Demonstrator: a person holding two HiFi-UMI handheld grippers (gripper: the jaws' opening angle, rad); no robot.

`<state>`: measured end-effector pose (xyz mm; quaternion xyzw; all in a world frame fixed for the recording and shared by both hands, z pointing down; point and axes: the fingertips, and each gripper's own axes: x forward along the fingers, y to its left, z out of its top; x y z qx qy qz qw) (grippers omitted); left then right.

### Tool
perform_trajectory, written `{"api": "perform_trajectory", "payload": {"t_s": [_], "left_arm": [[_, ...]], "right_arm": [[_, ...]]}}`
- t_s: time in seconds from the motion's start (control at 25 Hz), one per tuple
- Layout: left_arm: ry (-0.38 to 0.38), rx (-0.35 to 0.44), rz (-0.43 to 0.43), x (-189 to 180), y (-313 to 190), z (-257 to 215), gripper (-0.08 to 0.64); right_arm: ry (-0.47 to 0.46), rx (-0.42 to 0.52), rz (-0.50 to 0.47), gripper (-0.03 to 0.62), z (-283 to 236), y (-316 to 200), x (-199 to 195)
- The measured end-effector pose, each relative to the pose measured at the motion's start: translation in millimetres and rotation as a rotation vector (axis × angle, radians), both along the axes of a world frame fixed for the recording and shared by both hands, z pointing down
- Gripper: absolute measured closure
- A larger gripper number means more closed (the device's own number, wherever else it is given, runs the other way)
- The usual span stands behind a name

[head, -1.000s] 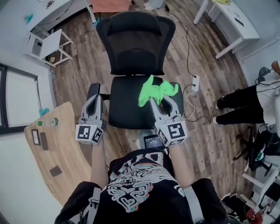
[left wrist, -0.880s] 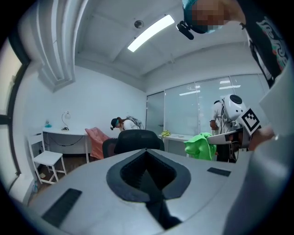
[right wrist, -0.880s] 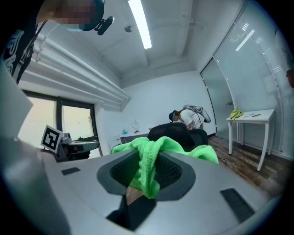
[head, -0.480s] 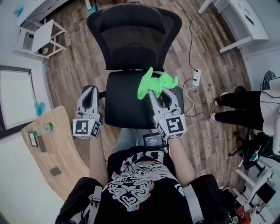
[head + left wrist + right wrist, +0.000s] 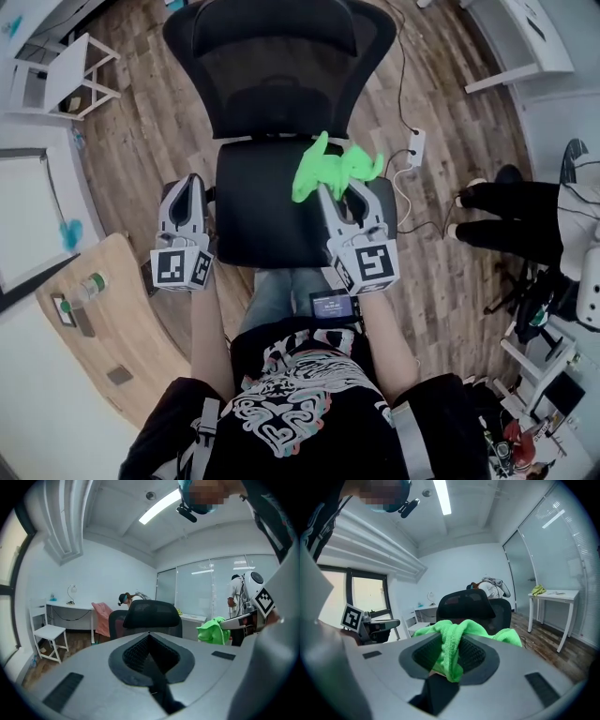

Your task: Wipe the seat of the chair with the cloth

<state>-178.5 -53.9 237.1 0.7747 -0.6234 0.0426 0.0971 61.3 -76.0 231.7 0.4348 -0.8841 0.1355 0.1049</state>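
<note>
Office interior: brown wood-plank floor (image 5: 141,159), white walls (image 5: 112,569), long ceiling strip light (image 5: 159,507). Small white wooden chair (image 5: 49,632) at L, pale curved wooden tabletop (image 5: 122,319) nearer; white desk (image 5: 534,37) at R, glass partition (image 5: 201,592) at back.

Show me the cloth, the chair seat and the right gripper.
cloth (image 5: 330,169), head view, middle of the bunched green fabric
seat (image 5: 258,211), head view, bare black cushion left of the cloth
right gripper (image 5: 450,659), right gripper view, between its jaws
</note>
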Motion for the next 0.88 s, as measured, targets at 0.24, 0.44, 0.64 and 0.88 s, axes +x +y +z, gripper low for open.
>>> {"api": "perform_trajectory", "payload": {"t_s": [0.24,0.44,0.64,0.88], "left_arm": [[0.002,-0.052,-0.013,-13,2,52,0.561],[0.047,-0.1,-0.021,-22,6,91,0.561],[0.046,-0.143,-0.006,-17,6,123,0.561],[0.033,-0.189,0.031,-5,8,164,0.561]], "right_arm": [[0.033,-0.035,-0.01,0.485,43,1,-20],[0.022,-0.066,-0.028,0.485,71,7,-34],[0.036,-0.107,-0.037,0.485,106,7,-40],[0.069,-0.141,-0.051,0.485,152,13,-42]]}}
